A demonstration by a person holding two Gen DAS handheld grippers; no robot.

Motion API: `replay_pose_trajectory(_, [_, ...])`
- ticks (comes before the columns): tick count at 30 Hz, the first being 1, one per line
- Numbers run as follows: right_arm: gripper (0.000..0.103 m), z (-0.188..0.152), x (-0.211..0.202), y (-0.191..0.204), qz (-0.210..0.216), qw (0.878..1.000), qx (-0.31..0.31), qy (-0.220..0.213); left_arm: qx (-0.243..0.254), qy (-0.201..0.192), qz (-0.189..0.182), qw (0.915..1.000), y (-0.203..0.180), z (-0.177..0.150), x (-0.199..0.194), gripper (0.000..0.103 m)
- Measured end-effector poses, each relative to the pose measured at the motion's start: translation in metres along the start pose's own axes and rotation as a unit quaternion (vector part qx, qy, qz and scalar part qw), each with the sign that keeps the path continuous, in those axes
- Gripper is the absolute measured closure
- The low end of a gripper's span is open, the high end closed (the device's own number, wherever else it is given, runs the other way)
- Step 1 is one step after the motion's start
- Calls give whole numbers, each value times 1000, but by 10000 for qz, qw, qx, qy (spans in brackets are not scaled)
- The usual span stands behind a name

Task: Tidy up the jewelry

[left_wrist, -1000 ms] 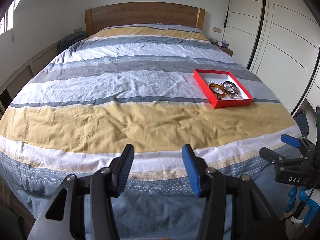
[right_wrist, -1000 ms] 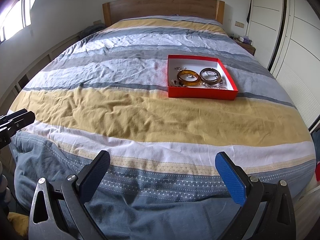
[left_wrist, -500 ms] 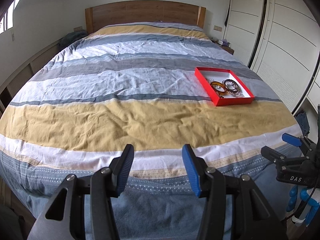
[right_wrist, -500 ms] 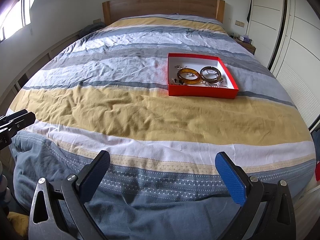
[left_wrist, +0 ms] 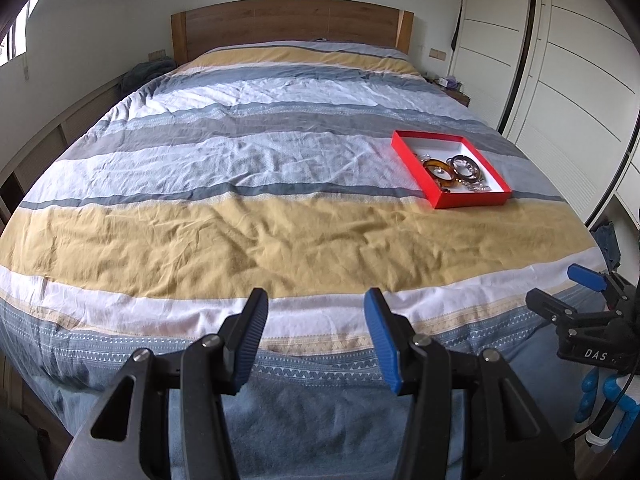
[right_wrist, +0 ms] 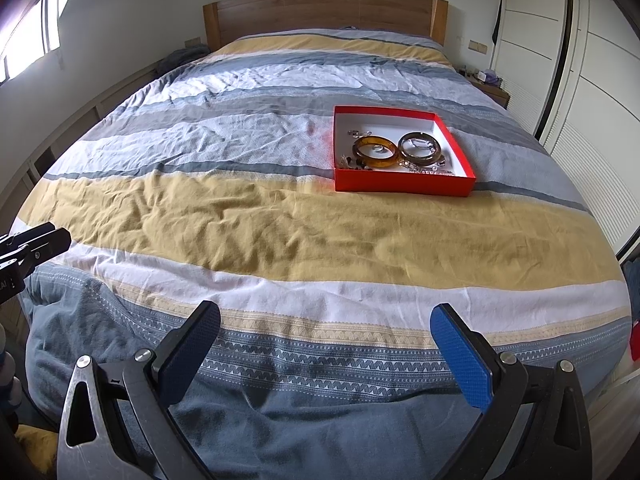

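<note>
Left gripper [left_wrist: 316, 312] fingers spread, nothing between them, over the foot of the bed [left_wrist: 248, 236]. Right gripper [right_wrist: 326, 326] fingers spread wider, also empty. Red box [right_wrist: 400, 186] sits on the striped duvet, right of centre, well apart from both. Inside: amber bangle [right_wrist: 375, 153] beside dark bangle [right_wrist: 421, 148], small jewelry [right_wrist: 430, 170] loose around them.

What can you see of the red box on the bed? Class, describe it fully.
The red box is a shallow, open, rectangular tray, seemingly cardboard, red outside and white inside. It lies flat on the striped bedcover, on the right side of the bed, across the grey and white stripes just beyond the yellow band. Inside lie an amber bangle, a darker bangle beside it, and small tangled silvery pieces. Neither claw touches it.
</note>
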State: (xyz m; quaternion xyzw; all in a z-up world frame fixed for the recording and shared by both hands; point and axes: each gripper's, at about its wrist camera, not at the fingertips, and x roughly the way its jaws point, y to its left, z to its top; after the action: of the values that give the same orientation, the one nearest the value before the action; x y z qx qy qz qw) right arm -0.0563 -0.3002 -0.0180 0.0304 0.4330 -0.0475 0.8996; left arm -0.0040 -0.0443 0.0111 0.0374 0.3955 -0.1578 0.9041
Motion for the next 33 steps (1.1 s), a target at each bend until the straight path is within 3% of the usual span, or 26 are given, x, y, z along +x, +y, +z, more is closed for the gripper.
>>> replay_pose_trajectory(33, [0, -3, -3, -13, -195, 9994, 93, -287, -35, 163, 437, 9989, -9, 5, 2, 55])
